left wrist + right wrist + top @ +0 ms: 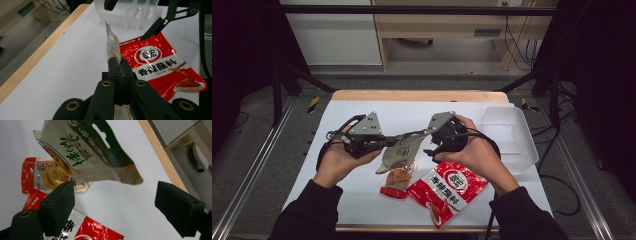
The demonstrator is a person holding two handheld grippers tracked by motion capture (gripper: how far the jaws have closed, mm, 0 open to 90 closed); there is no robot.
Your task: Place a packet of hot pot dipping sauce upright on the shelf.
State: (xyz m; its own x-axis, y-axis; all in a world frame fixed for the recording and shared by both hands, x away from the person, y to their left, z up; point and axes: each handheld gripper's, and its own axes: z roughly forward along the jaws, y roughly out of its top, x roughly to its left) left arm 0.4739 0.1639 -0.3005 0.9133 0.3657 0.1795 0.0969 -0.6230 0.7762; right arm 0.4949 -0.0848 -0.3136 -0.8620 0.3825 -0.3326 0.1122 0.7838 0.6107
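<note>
Pinching the green pouch (398, 151) edge, the left gripper (387, 142) holds it above the table (362, 112); the right gripper (428, 145) gapes wide, touching nothing, beside it.

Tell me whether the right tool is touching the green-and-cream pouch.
Apart. The right gripper view shows the right tool open, with the green-and-cream pouch hanging clear above its pads.

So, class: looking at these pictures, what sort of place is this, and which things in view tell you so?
Probably a lab or workshop bench set up for recording, not a kitchen. A white-covered table stands inside a dark metal frame, loose cables trail across the floor behind, and plain office-style cabinets line the back wall.
</note>
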